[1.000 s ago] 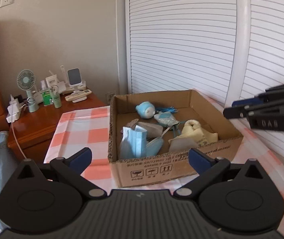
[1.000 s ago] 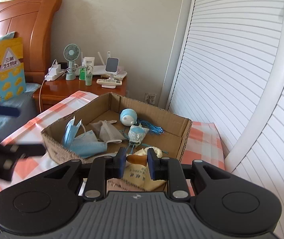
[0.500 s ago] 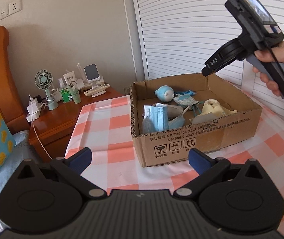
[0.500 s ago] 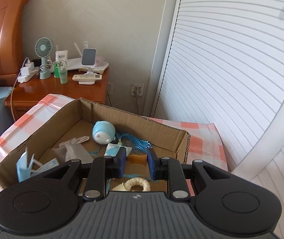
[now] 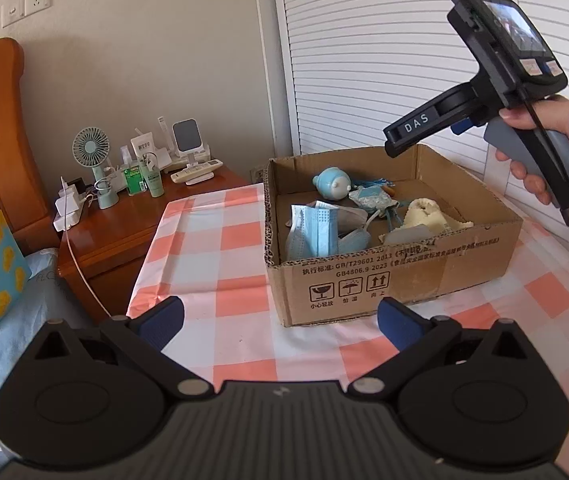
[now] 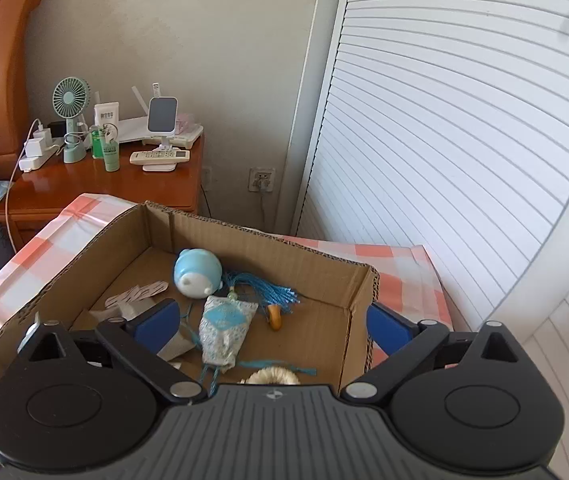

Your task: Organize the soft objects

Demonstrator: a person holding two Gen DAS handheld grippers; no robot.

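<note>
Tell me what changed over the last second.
The right gripper, shut on a small orange piece a second ago, has opened over the cardboard box; the orange piece now lies inside. The left gripper pulled back, staying open. The other box contents look unmoved.

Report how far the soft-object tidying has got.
Done: the face masks, blue round plush, patterned sachet and cream fluffy item lie in the cardboard box. In hand: nothing; the right gripper hangs open above the box, the left gripper open. Left: no loose soft items visible on the checkered tablecloth.
</note>
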